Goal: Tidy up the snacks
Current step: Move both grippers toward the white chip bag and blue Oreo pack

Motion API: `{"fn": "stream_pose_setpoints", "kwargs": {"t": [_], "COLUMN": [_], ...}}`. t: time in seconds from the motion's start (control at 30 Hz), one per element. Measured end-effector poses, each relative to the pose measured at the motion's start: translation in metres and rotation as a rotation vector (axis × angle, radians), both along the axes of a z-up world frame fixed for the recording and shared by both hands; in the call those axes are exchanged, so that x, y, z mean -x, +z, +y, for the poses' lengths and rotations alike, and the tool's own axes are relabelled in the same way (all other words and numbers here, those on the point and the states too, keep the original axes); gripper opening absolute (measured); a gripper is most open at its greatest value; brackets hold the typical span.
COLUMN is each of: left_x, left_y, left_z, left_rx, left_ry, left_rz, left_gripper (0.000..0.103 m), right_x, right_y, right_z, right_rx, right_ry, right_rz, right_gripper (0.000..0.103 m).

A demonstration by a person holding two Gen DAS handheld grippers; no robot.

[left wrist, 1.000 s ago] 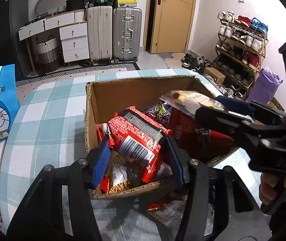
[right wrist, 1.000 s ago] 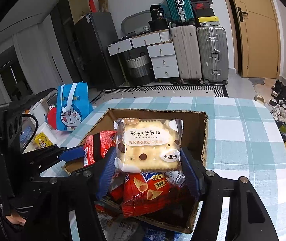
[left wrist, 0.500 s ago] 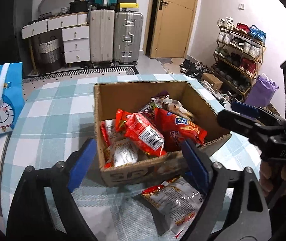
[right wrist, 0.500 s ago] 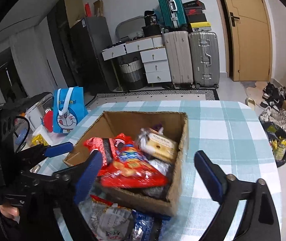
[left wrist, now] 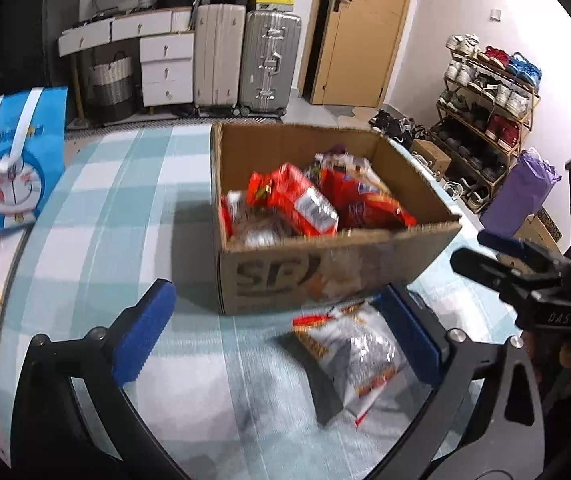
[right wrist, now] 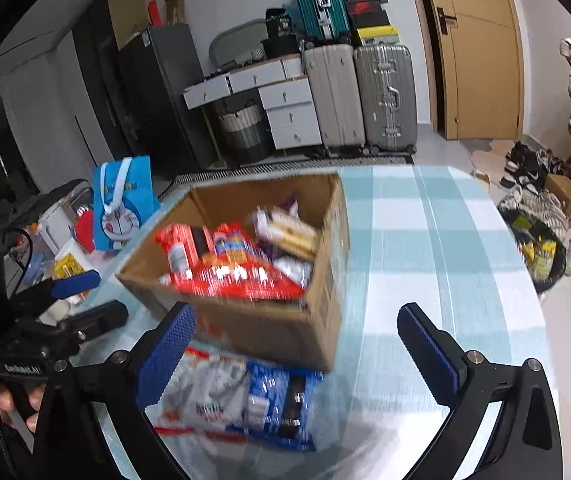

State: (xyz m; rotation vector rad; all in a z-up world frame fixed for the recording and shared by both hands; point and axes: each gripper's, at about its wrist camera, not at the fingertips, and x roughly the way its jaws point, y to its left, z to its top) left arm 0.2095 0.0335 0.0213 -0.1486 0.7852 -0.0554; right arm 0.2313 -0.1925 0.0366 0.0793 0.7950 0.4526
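My left gripper point(left wrist: 277, 332) is opening, jaws wide, nothing pressed between the pads. Silver snack bag point(left wrist: 359, 360) lies on the table just ahead, toward the right pad, in front of the cardboard box point(left wrist: 325, 268). It looks light, crinkly and slippery; I'd pinch a sealed edge. My right gripper point(right wrist: 297, 350) is opening too, empty; blue packet point(right wrist: 281, 400) lies just ahead-left.

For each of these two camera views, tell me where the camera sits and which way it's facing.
Left wrist: rides the left gripper, angled down at the cardboard box; its opening jaws and the right gripper show.
Right wrist: rides the right gripper, angled down at the box; the left gripper shows.
Shared: box, checked tablecloth, suitcases.
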Motion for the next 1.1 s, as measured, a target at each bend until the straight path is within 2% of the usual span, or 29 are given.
{"fn": "stream_pose_setpoints", "kwargs": {"t": [0.23,0.33,0.57,0.87,1.1], "left_x": [0.013,0.013,0.011,0.011,0.008], "left_y": [-0.027,-0.037,-0.050,-0.055,-0.052], "left_z": [-0.008,-0.010,-0.022,-0.018,-0.018], "left_rx": [0.043,0.070,0.049,0.055,0.070], "left_ry": [0.009,0.021,-0.012,0.001,-0.009], "left_rz": [0.067,0.089,0.116,0.130,0.120], "left_gripper": [0.102,0.102,0.102,0.102,0.102], "right_x": [0.019,0.025,0.032,0.016,0.013], "right_y": [-0.033,-0.043,-0.064,-0.073,-0.080], "right_z": [-0.002,-0.006,-0.009,0.004,0.018], "right_rx": [0.058,0.049,0.048,0.055,0.082], "right_ry": [0.003,-0.001,-0.008,-0.025,0.010], "right_rz": [0.067,0.089,0.142,0.191,0.206], "right_gripper": [0.102,0.102,0.102,0.102,0.102]}}
